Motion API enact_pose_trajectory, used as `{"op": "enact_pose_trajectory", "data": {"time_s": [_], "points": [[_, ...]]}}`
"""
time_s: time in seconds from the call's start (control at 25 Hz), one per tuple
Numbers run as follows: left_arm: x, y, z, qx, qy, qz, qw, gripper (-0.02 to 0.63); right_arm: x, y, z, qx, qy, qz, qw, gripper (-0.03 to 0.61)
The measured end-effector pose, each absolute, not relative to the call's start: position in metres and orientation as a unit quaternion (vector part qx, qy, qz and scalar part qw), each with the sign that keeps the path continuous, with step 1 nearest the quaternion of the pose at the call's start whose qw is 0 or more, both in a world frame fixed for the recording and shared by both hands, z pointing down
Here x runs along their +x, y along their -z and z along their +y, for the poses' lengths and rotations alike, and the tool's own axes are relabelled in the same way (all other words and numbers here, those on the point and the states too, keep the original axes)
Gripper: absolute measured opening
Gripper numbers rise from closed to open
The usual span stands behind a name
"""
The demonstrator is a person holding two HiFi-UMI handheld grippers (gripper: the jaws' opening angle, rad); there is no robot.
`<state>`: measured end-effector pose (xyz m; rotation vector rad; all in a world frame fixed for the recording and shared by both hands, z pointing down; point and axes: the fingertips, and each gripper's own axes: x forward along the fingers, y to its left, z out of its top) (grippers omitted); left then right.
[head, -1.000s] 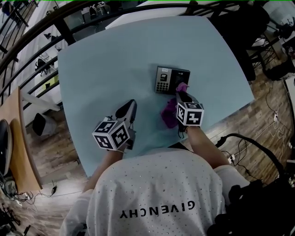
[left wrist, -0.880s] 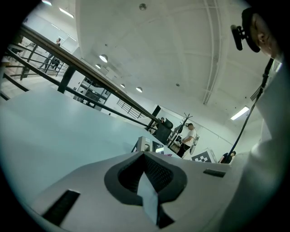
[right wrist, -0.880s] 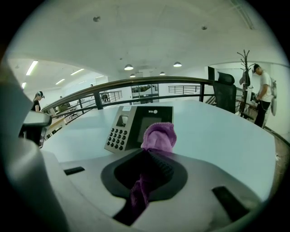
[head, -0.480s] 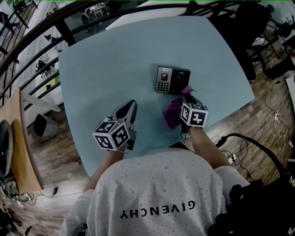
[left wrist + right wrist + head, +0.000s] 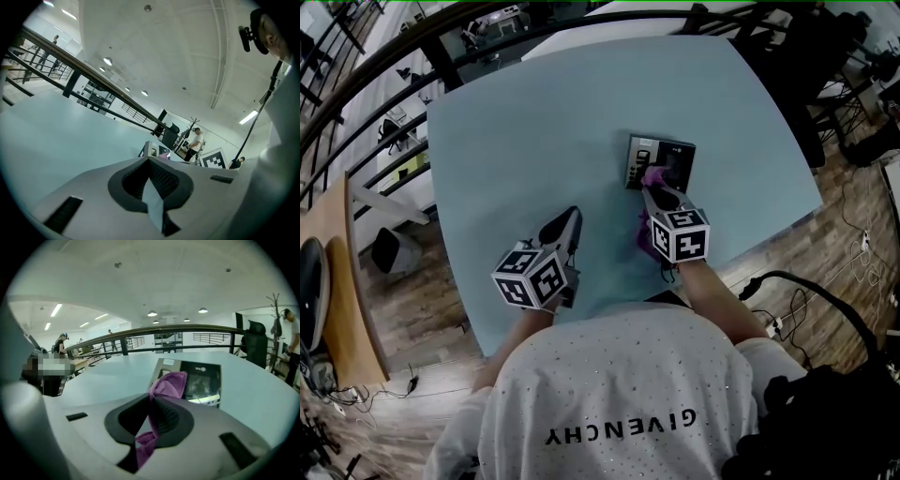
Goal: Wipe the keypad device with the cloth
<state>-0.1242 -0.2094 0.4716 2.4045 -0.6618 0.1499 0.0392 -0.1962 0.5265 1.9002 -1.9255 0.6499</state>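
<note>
Where it lies flat on the right half of the pale blue table (image 5: 534,122), the one keypad (image 5: 673,153) has one purple cloth (image 5: 168,384) touching its near edge. The right gripper (image 5: 151,401) has its jaws pinched tight on that cloth, with a loose end trailing back. The left gripper (image 5: 570,217) sits well to the left and nearer, jaws closed together on nothing. A dark railing (image 5: 441,52) runs beyond the far edge. Cables (image 5: 825,291) lie on the wood floor at right.

The left claw (image 5: 567,223) sits near the body, jaws together on nothing. The right claw (image 5: 656,187) reaches farther forward, jaws pinching the purple cloth (image 5: 168,384).
</note>
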Motion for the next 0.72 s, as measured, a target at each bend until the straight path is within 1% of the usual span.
{"op": "enact_pose_trajectory", "data": {"time_s": [0.16, 0.32, 0.72], "points": [[-0.146, -0.477, -0.213, 0.906, -0.06, -0.268, 0.322, 0.0, 0.002, -0.534, -0.209, 0.622, -0.225, -0.719, 0.211, 0.029], [-0.16, -0.478, -0.215, 0.904, -0.058, -0.279, 0.319, 0.0, 0.002, -0.555, -0.214, 0.612, -0.233, -0.715, 0.246, 0.029], [-0.167, -0.479, -0.211, 0.905, -0.059, -0.279, 0.316, 0.0, 0.028, -0.563, -0.201, 0.652, -0.249, -0.678, 0.232, 0.029]]}}
